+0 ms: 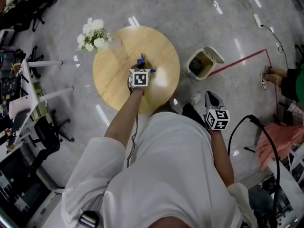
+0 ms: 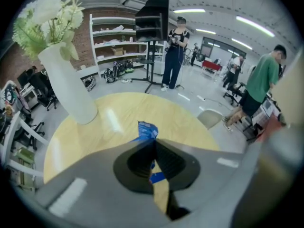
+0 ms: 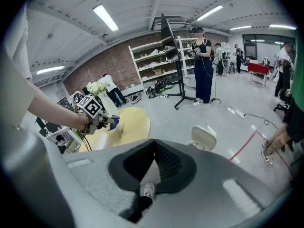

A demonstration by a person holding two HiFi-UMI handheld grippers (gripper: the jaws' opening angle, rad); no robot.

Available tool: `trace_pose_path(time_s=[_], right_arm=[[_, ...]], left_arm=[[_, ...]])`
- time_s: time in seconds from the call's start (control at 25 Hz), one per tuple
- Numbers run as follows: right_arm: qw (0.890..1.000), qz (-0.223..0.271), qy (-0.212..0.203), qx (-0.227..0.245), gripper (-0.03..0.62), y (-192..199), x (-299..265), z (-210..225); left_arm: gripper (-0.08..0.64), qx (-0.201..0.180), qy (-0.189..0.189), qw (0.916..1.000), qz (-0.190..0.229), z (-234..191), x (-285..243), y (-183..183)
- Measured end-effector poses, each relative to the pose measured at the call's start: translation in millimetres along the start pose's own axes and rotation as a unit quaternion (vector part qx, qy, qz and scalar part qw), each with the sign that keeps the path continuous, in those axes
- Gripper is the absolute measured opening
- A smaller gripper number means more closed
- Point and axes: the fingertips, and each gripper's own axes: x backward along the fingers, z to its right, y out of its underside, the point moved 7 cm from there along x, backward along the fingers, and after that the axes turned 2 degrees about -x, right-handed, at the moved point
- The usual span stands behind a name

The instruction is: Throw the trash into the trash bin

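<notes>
Your left gripper (image 2: 153,140) is clamped tight on the blue wrapper (image 2: 147,129), held over the round wooden table (image 1: 114,75). The crumpled top of the wrapper pokes up past the jaw tips, and more blue shows lower down in the slot between them. There's pale print on that wrapper, but it's too blurred to read.

At the table's far left edge stands the white vase (image 2: 71,87) with its white flowers (image 1: 93,34), well apart from your grip.

Your right gripper (image 3: 153,141) has its jaws together with nothing in them. It hangs over the grey floor by your right side, off the table. The cube (image 1: 217,118) on it carries bold black-and-white square markers, with no letters on them.

The trash bin (image 1: 212,56), cream-coloured with its lid tipped, sits on the floor just beyond the table's right edge. A red line (image 1: 237,61) runs away from it across the floor.
</notes>
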Motion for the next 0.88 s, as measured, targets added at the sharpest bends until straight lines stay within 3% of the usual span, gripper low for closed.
trace_pose_path(time_s=[0.4, 0.88], right_arm=[[0.999, 0.022, 0.024, -0.036, 0.0, 18.7, 31.3, 22.7], [0.995, 0.031, 0.064, -0.077, 0.0, 47.5, 74.5, 71.4]], left_arm=[[0.006, -0.03, 0.021, 0.9993, 0.002, 46.6, 16.9, -9.2], [0.006, -0.046, 0.097, 0.9941, -0.007, 138.8, 7.2, -16.4]])
